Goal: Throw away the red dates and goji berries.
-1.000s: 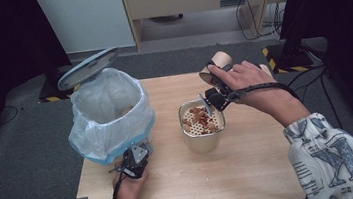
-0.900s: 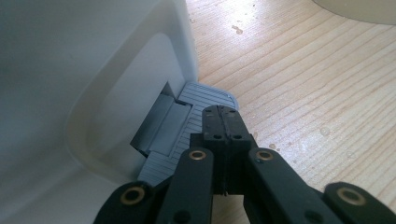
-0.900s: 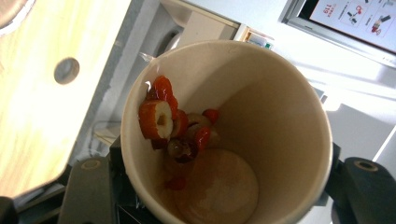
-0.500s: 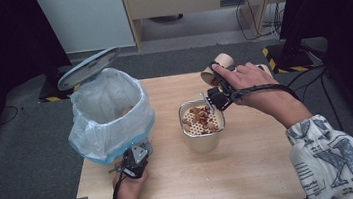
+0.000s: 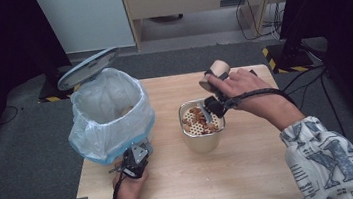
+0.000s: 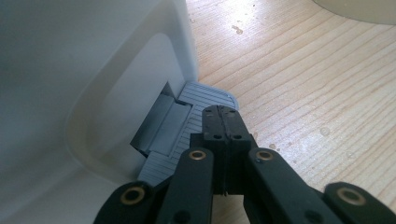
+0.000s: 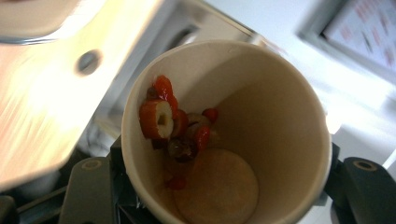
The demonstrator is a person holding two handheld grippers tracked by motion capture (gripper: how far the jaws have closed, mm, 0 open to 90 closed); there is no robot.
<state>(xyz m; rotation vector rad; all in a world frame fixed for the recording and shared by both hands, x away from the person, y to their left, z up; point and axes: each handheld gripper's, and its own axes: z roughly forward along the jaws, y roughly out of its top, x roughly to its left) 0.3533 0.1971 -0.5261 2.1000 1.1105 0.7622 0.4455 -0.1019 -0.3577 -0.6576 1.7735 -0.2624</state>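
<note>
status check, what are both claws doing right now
Left claw shut, pressing the bin pedal; lid up. Right claw shut on paper cup, tipped over the metal strainer pot; fruit bits cling inside. Nothing in the way.

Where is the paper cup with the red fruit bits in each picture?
High view: the paper cup is right of the middle, tipped in the right gripper, just behind the metal pot.
Right gripper view: the cup's open mouth faces the camera, in the middle.
Left gripper view: this one looks at the bin's grey pedal instead.
Shared landmark: the wooden table.
</note>
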